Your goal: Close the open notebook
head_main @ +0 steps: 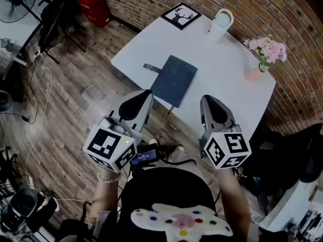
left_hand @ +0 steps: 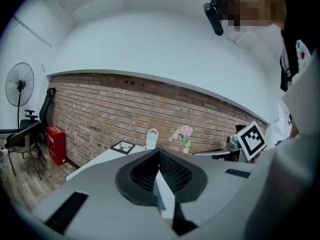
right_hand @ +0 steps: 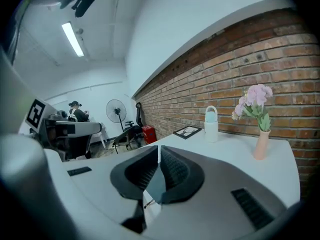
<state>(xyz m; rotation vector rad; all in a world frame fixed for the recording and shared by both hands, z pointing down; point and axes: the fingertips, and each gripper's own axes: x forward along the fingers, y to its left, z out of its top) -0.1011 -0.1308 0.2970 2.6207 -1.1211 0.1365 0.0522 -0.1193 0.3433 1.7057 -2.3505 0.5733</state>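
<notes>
A dark blue notebook (head_main: 174,79) lies shut and flat on the white table (head_main: 227,79), with a small dark tab (head_main: 150,67) beside its left edge. Both grippers hover off the near side of the table, close to the person's body and apart from the notebook. In the head view my left gripper (head_main: 143,97) points toward the notebook's near left corner and my right gripper (head_main: 207,102) points just right of it. The left gripper (left_hand: 159,156) is shut with nothing between its jaws. The right gripper (right_hand: 159,153) is likewise shut and holds nothing.
At the table's far end stand a framed deer picture (head_main: 180,15), a white lantern (head_main: 220,24) and a vase of pink flowers (head_main: 265,54). A brick wall runs behind. On the wooden floor to the left are a red crate (head_main: 95,5), a fan (head_main: 17,1) and a chair.
</notes>
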